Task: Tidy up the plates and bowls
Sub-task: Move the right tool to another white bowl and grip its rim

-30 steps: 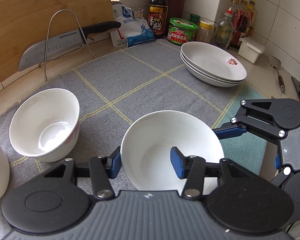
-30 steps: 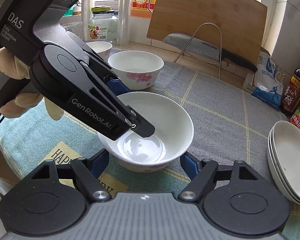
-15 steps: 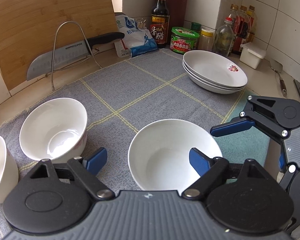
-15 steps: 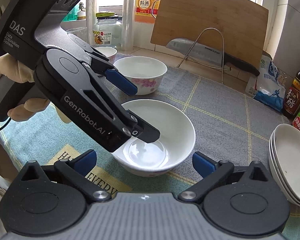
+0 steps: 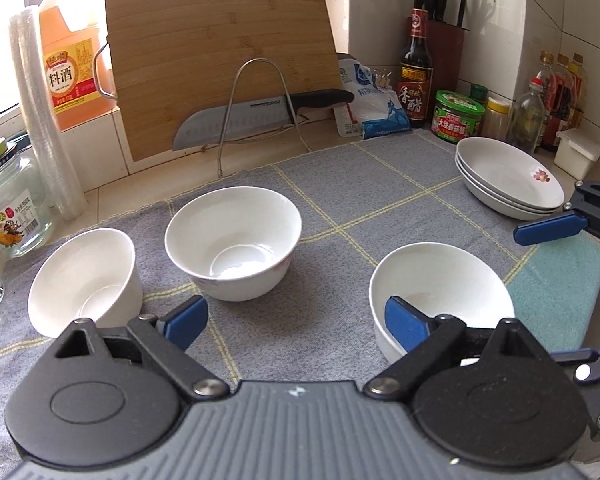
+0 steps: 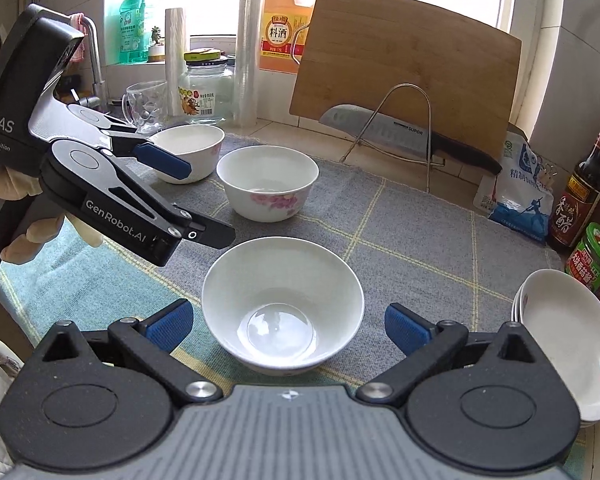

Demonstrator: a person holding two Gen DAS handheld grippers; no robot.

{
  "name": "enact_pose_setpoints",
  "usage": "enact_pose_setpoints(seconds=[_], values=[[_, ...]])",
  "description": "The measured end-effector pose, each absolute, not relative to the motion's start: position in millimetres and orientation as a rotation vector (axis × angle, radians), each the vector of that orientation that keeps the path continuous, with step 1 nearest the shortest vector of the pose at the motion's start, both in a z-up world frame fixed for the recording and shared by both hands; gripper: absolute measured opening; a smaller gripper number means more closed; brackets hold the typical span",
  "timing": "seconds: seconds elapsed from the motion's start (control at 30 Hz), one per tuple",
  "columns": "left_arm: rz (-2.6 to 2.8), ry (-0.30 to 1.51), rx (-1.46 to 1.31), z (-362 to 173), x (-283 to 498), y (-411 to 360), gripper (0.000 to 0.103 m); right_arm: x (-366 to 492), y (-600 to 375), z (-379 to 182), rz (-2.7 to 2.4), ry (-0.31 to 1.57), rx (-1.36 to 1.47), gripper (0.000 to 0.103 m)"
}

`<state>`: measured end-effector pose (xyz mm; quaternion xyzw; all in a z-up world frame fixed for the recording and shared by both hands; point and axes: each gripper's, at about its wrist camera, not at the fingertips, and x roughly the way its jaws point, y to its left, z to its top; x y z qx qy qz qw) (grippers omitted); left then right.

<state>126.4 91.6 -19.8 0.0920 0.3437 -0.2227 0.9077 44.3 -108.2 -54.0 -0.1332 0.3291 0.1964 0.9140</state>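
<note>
On the grey checked mat (image 5: 380,184) that covers the counter, as seen from the left wrist, three white bowls are set out: a near bowl (image 5: 440,280) toward the front right, a middle bowl (image 5: 234,240) and a far-left bowl (image 5: 84,280). A stack of plates (image 5: 508,180) is kept at the back right corner. The left gripper (image 5: 296,320) has just been opened; its fingers are spread wide and nothing is held, though the right one overlaps the near bowl's rim. That rim could be clipped and the bowl tipped if the gripper were swung sideways.

From the right wrist, the near bowl (image 6: 282,304) is seen free on the mat between the wide, empty fingers of the right gripper (image 6: 288,328), also just opened. The left gripper (image 6: 172,196) is held just above it, so a collision is judged possible. A cutting board (image 6: 404,68), a knife (image 6: 404,136), bottles and a window are ranged behind.
</note>
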Motion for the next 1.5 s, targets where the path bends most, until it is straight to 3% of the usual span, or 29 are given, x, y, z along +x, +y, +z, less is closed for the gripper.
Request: enact_pose_setpoints(seconds=[0.6, 1.5], values=[[-0.321, 0.662, 0.182, -48.4, 159.4, 98.9, 0.095, 118.9, -96.2, -36.5, 0.517, 0.709, -0.291, 0.103], [-0.291, 0.66, 0.166, -60.9, 190.4, 86.1, 0.094, 260.5, -49.7, -65.5, 0.706, 0.853, -0.276, 0.1]])
